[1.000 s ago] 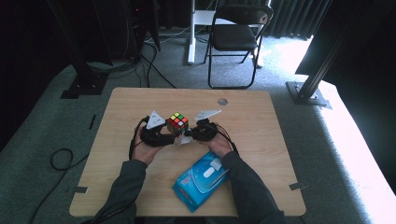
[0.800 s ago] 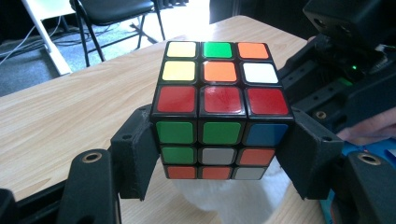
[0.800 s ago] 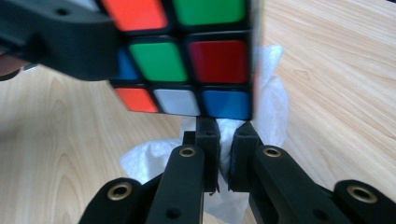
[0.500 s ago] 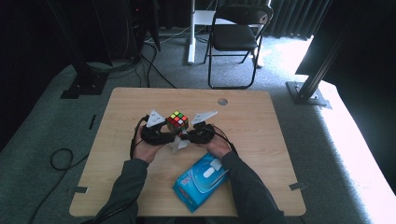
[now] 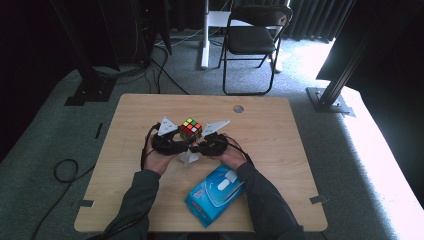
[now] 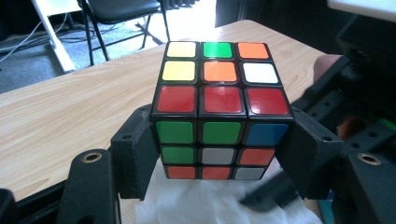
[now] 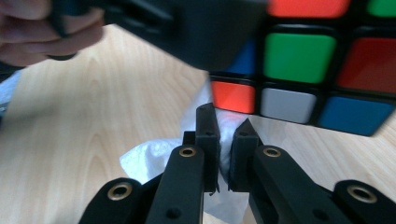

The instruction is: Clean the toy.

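A scrambled Rubik's cube (image 5: 190,129) is held just above the table, with my left gripper (image 5: 186,139) shut on its two sides. In the left gripper view the cube (image 6: 219,112) sits between the two black jaws, red row facing the camera. My right gripper (image 5: 200,148) is shut on a white wipe (image 5: 189,158), which hangs below the cube. In the right gripper view the pinched wipe (image 7: 154,154) lies under the cube's (image 7: 317,70) lower edge, with the gripper's (image 7: 226,122) tips close to that edge. The wipe (image 6: 201,200) also shows beneath the cube in the left gripper view.
A blue pack of wet wipes (image 5: 215,192) lies near the table's (image 5: 280,150) front edge, between the person's forearms. A round cable hole (image 5: 238,108) sits at the far edge. A black folding chair (image 5: 250,40) stands beyond the table.
The white wipe in my right gripper has shifted slightly to the left under the cube. The cube and my left gripper have stayed in place.
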Demonstrator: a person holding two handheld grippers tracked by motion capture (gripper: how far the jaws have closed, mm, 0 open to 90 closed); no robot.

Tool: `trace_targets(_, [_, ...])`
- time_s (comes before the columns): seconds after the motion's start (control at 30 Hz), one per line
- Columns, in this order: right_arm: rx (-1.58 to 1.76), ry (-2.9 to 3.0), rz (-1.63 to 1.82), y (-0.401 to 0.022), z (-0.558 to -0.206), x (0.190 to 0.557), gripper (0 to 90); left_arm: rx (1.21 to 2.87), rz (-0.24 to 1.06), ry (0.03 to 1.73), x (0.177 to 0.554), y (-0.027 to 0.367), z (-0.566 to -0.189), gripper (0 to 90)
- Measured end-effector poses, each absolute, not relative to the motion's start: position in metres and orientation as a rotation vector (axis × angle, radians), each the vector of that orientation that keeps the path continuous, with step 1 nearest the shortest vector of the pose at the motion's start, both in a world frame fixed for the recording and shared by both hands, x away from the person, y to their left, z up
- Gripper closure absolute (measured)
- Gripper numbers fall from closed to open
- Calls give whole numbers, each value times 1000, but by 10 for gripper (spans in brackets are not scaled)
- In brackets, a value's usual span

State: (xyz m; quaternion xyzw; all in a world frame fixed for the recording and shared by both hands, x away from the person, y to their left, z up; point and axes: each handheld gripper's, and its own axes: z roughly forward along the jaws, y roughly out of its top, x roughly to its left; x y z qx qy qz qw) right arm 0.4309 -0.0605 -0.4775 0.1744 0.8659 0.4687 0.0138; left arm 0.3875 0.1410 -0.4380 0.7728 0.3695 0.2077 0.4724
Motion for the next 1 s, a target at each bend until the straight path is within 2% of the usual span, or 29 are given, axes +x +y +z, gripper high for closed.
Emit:
trace_targets(0.53, [768, 2511, 1434, -72, -476, 441, 859, 1870, 473, 893, 385, 141, -433, 346])
trace_targets(1.0, [581, 2604, 1494, -65, -475, 431, 859, 1849, 472, 922, 389, 145, -435, 346])
